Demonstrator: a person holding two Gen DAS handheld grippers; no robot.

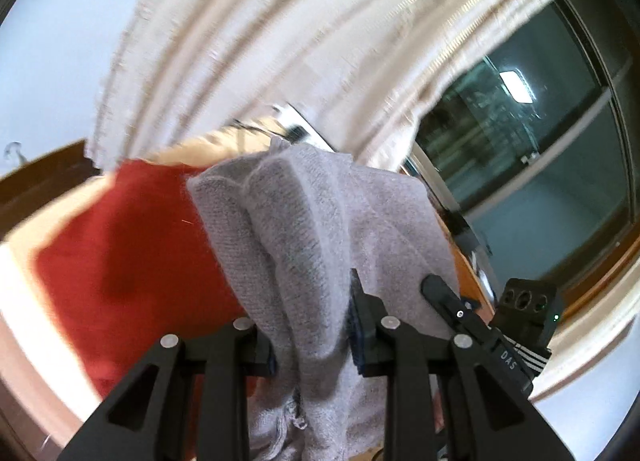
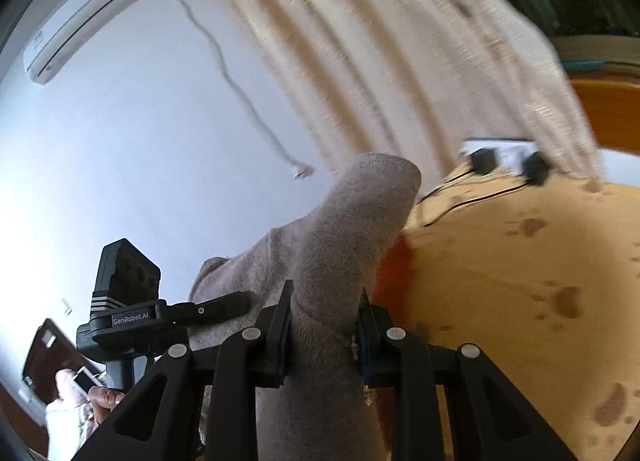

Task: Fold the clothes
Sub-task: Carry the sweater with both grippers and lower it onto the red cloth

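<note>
A grey knitted garment (image 1: 312, 229) is held up in the air between both grippers. My left gripper (image 1: 316, 333) is shut on a bunched fold of it; the cloth stands above the fingers and hangs below them. In the right wrist view the same grey garment (image 2: 344, 229) rises as a thick fold out of my right gripper (image 2: 324, 325), which is shut on it. The other gripper (image 1: 524, 313) shows at the right of the left wrist view, and the left gripper's body (image 2: 128, 301) appears at the left of the right wrist view, gripped by a hand (image 2: 104, 397).
A red cloth (image 1: 132, 257) lies on the tan spotted bed cover (image 2: 520, 269) below. Cream curtains (image 1: 280, 41) hang behind, with a dark window (image 1: 532, 165) to the right. A power strip with plugs (image 2: 504, 161) lies at the bed's far edge. An air conditioner (image 2: 92, 13) hangs on the wall.
</note>
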